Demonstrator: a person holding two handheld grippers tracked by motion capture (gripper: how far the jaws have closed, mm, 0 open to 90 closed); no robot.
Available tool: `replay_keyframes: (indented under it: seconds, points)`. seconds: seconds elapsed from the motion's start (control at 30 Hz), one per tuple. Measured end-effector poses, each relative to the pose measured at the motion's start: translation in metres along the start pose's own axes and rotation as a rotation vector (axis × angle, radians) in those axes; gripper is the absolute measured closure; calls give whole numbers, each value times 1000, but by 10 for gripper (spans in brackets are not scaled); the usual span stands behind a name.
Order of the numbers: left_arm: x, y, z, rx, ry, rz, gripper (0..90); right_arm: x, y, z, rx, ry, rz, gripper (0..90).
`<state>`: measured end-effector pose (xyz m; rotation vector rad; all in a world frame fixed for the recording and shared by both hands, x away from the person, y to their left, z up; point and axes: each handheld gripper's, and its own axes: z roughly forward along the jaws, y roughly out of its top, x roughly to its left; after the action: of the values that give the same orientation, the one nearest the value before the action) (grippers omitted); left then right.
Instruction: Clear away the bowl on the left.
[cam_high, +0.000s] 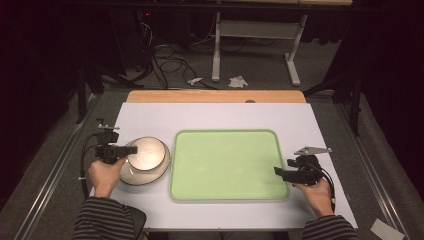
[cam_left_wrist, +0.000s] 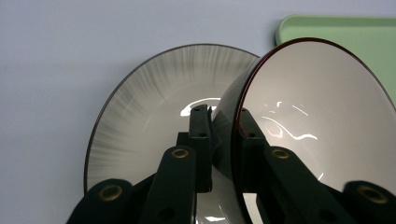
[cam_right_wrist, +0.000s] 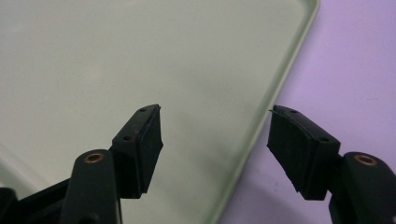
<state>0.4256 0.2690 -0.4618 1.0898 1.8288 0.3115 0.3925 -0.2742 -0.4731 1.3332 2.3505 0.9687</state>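
My left hand-held gripper is clamped on the rim of the upper bowl, tilted up off the streaked bowl beneath it. My right hand-held gripper hangs open, straddling the green tray edge. Risk: a thin, glossy rim could slip, dropping the bowl onto the lower one.

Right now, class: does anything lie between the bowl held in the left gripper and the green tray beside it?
Nothing visible does. The left gripper is shut on the rim of the tilted bowl, above a second bowl; the tray lies bare alongside.
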Motion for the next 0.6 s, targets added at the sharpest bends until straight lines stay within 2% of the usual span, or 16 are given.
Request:
replay_keyframes:
  seconds: [0.1, 0.3, 0.5, 0.6]
  points:
    - [-11, 1, -6, -10, -41, 17, 808, -1, 0, 1, 3, 1, 3, 366]
    - [-27, -2, -9, 6, -78, 49, 808, -1, 0, 1, 2, -2, -5, 366]
    - [-38, 1, -15, 5, -142, 20, 808, -2, 0, 2, 5, -2, -1, 366]
    - [-45, 0, -17, 11, -160, 30, 808, -2, 0, 2, 5, -5, 0, 366]
